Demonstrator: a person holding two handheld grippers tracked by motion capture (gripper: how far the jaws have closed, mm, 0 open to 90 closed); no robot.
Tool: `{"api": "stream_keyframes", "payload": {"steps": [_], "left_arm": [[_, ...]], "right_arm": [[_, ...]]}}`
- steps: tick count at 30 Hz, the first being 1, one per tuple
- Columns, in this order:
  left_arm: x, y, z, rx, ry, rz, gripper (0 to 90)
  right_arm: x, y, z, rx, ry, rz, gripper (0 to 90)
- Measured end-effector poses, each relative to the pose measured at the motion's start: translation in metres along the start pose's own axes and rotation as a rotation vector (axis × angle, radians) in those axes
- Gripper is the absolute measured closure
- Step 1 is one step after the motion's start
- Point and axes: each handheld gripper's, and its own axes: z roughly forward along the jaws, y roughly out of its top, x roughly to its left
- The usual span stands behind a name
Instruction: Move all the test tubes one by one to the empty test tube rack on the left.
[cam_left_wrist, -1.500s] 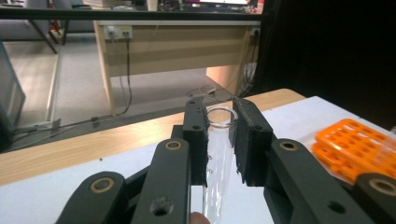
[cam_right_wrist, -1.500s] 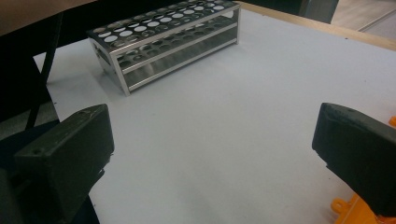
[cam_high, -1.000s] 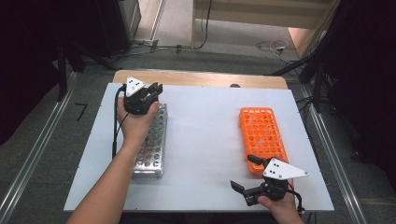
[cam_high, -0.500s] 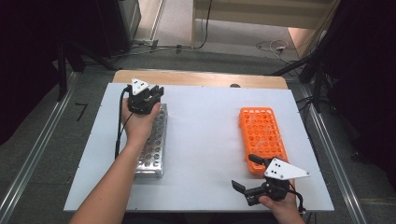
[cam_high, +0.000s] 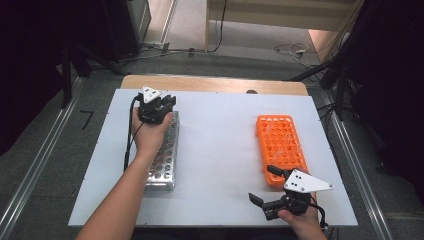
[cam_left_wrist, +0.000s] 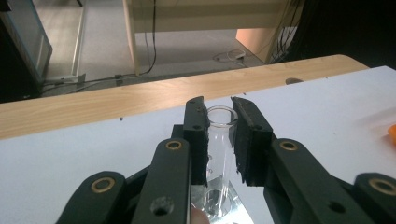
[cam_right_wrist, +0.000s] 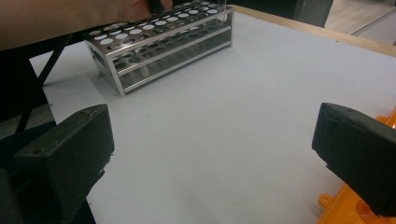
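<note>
We have the left gripper (cam_left_wrist: 219, 135) clenched on a clear glass test tube (cam_left_wrist: 218, 140) at the far end of the steel tube rack (cam_high: 165, 155), gripping near its rim so it stays upright. Our right gripper (cam_high: 272, 192) waits with jaws spread wide, well right of the rack.

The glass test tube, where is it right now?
In the left gripper view the glass test tube stands clamped between the left gripper jaws, its bottom in the metal rack on the table's left side, opposite the orange rack.
</note>
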Motion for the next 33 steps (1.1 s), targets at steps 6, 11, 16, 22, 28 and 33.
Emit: {"api": "stream_keyframes", "payload": {"steps": [6, 11, 16, 22, 28, 33], "left_arm": [[-0.0006, -0.0014, -0.0009, 0.005, 0.004, 0.000, 76.1], [0.0003, -0.0019, -0.0008, 0.031, -0.001, -0.008, 76.1], [0.0017, -0.0030, 0.0005, 0.067, -0.004, -0.016, 75.8], [0.0019, -0.0028, 0.0030, 0.099, -0.013, -0.014, 75.2], [0.0033, -0.0025, 0.0039, 0.114, -0.014, -0.024, 71.6], [0.0038, -0.0020, 0.0031, 0.115, -0.026, -0.021, 66.8]], "right_arm": [[-0.0001, 0.0000, 0.0000, 0.001, -0.001, 0.000, 0.0], [0.0001, 0.0002, -0.0001, -0.001, -0.002, -0.002, 0.0], [-0.0003, 0.0000, -0.0001, 0.000, -0.004, 0.001, 0.0], [-0.0004, -0.0002, 0.0003, 0.002, -0.005, 0.003, 0.0], [-0.0005, -0.0003, 0.0006, 0.004, -0.007, 0.002, 0.0], [-0.0008, -0.0003, 0.0006, 0.004, -0.008, 0.000, 0.0]]}}
